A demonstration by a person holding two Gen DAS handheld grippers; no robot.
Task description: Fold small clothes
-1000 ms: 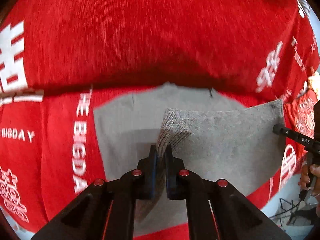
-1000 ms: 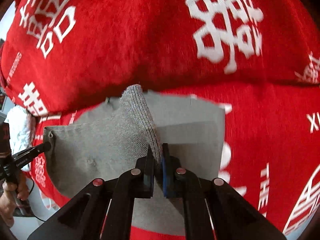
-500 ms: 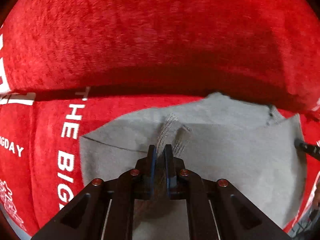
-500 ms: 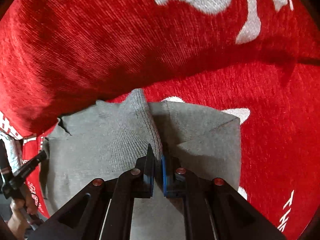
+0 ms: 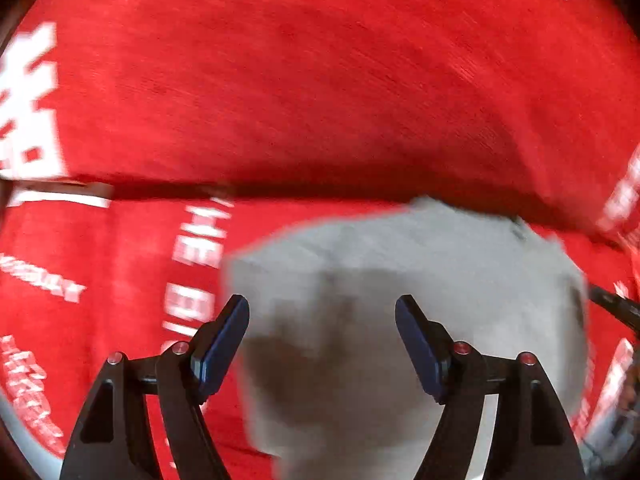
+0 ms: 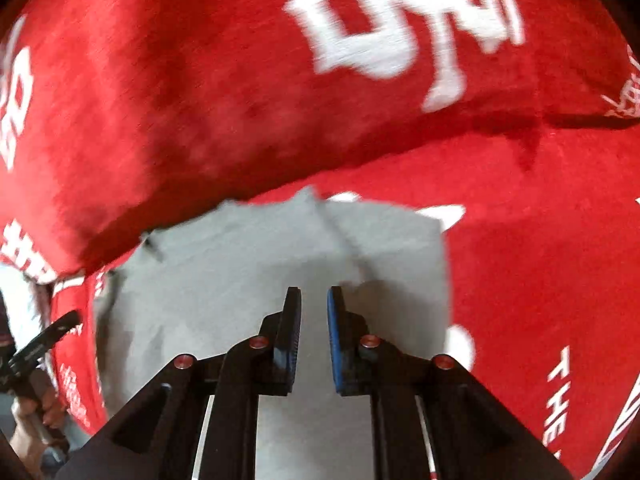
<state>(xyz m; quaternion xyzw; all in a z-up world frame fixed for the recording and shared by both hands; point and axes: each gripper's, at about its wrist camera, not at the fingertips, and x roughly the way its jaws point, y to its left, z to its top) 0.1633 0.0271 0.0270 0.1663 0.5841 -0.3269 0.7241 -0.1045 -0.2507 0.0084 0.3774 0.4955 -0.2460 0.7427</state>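
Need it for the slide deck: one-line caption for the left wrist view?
Left tongs open above the folded grey garment on the red printed cloth.

Both wrist views close above garment

White "THE" among blurred white characters on the red printed cloth.

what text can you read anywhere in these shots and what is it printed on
"THE" reads in white on the red blanket, at the right edge of the right wrist view.
"THE BI", blurred and partly cut off by the grey garment, is on the same blanket.
The large white Chinese-style characters are too blurred to read.
The grey garment has no visible text.
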